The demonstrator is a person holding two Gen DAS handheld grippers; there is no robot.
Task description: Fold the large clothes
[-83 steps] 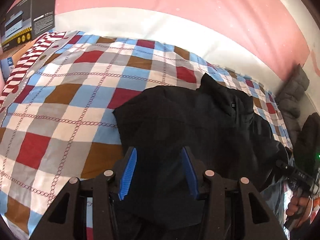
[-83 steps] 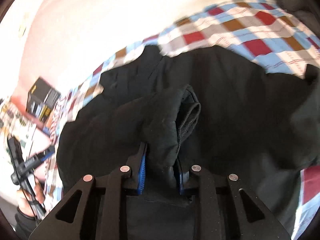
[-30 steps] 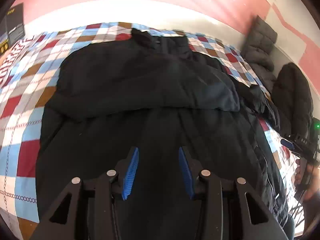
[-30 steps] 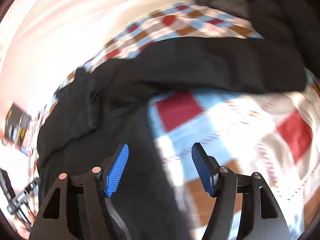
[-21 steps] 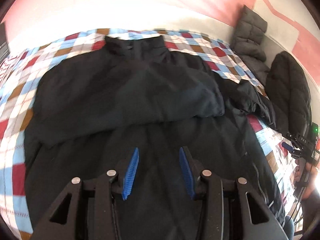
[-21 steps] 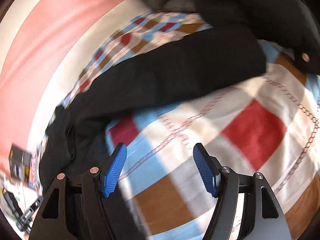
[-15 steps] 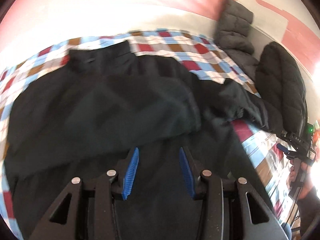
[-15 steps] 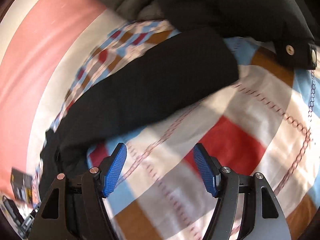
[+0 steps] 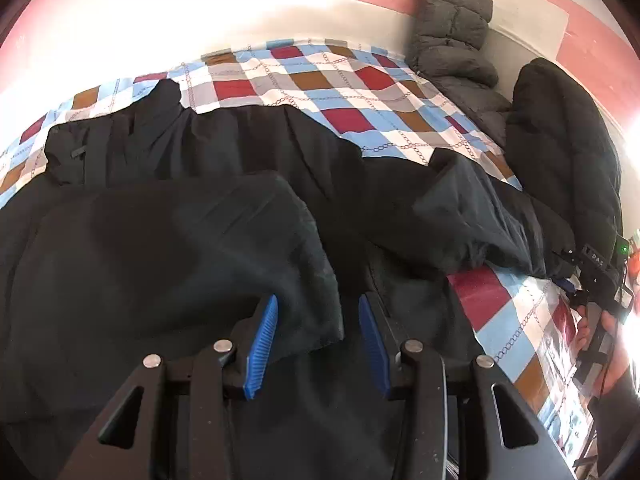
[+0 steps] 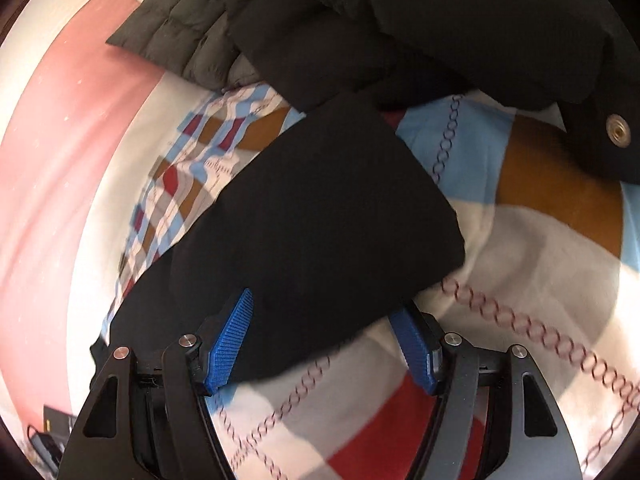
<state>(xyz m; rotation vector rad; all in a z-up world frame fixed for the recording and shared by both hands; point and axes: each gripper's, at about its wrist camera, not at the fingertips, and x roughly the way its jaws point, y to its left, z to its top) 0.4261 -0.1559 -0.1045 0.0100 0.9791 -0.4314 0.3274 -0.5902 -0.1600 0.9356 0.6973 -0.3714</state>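
So we're working on a big black jacket [image 9: 168, 240] that's spreading over the checked bedspread [image 9: 360, 92], filling most of the left-wrist view from 9 o'clock through the centre. One sleeve is already lying folded in across the chest, its cuff end sitting right between the blue pads of our left gripper [image 9: 316, 344], but the pads are standing apart with gaps on both sides, so we're not pinching anything there. The other sleeve [image 10: 312, 220] is still sticking out over the bedspread, running toward 2 o'clock in the left view, and that's the one our right gripper [image 10: 324, 344] is hovering over: jaws wide, the sleeve's lower edge passing between the fingers, nothing clamped as far as we can tell. So we're reckoning we're maybe a third of the way in: first sleeve done, second sleeve waiting to be grabbed and laid across, and after that the body probably wants folding up from the hem toward the collar at 11 o'clock. At 1 to 3 o'clock in the left view we're seeing a grey quilted coat [image 9: 456, 28] and another dark padded coat [image 9: 568, 148] piled by the wall, looking unfolded, so those are likely next in the queue.
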